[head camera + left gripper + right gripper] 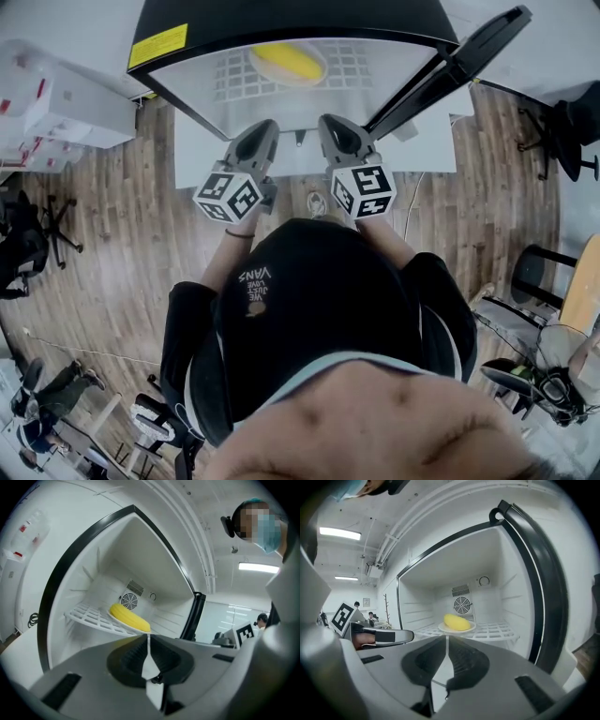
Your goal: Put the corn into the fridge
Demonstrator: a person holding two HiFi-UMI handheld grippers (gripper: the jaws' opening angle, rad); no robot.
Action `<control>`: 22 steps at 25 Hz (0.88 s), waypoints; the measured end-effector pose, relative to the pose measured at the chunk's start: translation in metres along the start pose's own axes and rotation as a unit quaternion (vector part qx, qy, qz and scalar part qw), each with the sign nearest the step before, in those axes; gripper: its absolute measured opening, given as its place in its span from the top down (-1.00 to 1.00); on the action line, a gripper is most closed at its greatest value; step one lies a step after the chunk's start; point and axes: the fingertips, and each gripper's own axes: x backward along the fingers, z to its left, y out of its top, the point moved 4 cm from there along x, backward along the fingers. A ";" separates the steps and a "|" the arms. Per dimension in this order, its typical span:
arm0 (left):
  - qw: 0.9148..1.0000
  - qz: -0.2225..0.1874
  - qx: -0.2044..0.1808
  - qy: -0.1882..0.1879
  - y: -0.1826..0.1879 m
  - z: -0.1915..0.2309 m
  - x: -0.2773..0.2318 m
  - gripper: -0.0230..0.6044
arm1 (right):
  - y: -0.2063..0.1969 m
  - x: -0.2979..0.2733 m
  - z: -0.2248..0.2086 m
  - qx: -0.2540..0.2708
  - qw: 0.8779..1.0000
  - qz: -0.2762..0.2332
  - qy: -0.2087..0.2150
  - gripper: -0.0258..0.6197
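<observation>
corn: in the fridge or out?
In. The corn lies on a plate on the wire shelf inside the fridge, whose door stands open.

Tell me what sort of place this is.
Probably an office or lab workspace, not a kitchen: a mini fridge on a white table, swivel chairs on wood flooring, strip lights overhead.

Inside the open fridge (417,603), 1 white wire shelf (498,631) carries 1 white plate (470,628) near its middle, with the yellow corn (457,622) lying on that plate.
</observation>
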 end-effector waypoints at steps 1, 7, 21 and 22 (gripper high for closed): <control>1.000 0.001 0.000 -0.004 -0.001 -0.002 0.003 0.83 | -0.001 0.003 0.003 0.000 1.000 0.000 -0.001 0.84; 1.000 0.005 -0.003 -0.014 -0.006 -0.008 0.020 0.83 | -0.009 0.016 0.016 -0.005 1.000 0.005 -0.008 0.84; 0.999 0.023 -0.001 -0.029 -0.018 -0.022 0.049 0.83 | -0.021 0.045 0.040 -0.007 0.999 0.007 -0.031 0.84; 0.999 0.024 -0.001 -0.029 -0.020 -0.022 0.051 0.83 | -0.022 0.047 0.041 -0.005 0.999 0.008 -0.033 0.84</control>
